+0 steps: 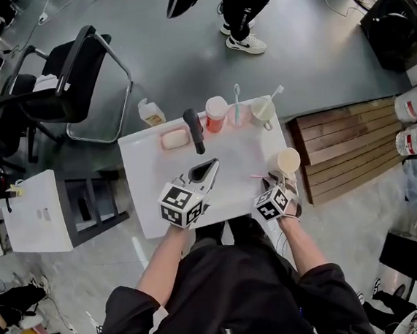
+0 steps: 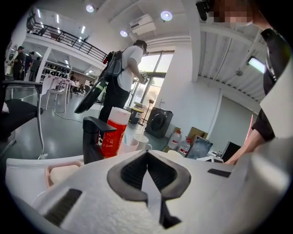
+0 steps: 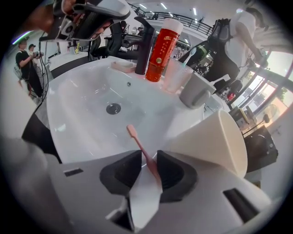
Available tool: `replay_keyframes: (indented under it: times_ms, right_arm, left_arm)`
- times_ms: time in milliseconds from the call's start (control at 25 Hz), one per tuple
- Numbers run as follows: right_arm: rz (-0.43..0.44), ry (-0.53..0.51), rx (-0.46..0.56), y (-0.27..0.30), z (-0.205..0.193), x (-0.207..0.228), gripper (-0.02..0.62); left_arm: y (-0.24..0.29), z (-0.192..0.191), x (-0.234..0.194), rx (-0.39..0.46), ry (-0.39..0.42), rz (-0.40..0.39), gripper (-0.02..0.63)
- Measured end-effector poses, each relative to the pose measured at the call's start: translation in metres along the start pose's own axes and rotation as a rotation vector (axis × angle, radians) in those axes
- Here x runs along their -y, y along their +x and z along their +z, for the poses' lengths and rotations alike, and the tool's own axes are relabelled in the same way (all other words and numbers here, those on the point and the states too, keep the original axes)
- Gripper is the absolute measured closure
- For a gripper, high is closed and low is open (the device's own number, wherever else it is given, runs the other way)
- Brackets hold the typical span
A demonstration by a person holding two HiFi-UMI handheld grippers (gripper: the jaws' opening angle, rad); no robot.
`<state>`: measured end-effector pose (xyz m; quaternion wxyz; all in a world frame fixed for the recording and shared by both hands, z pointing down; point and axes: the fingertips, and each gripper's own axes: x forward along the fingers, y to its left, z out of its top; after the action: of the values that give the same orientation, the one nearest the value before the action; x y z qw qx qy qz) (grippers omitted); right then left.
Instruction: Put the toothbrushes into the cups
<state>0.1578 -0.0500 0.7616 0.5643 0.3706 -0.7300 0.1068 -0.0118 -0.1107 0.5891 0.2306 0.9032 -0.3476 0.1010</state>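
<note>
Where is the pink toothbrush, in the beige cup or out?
Out. The pink toothbrush sits between the jaws of the right gripper, beside the beige cup.

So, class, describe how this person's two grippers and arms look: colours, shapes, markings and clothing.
The left gripper and right gripper have pale grey, textured bodies with dark ribbed pads inside tapering jaws. Each carries a cube of black-and-white square markers. No cables show. The person wears a black short-sleeved top, and the forearms are bare.
</note>
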Motion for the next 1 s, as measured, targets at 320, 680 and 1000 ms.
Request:
replay_keyframes:
  times_ms: [320, 680, 1000]
  right_arm:
    - [0.018, 0.041, 0.018, -0.007, 0.000, -0.009, 0.551]
    - [0.059, 0.097, 0.163, -0.039, 0.027, -0.002, 0.552]
    - [0.079, 0.177, 0.328, -0.071, 0.069, 0.014, 0.552]
  left_arm:
    - [-0.003, -0.001, 0.000, -0.002, 0.003, -0.011, 0.604]
    - [0.001, 0.009, 0.010, 0.010, 0.026, -0.043, 0.604]
    - [0.002, 0.027, 0.012, 0.036, 0.058, -0.041, 0.604]
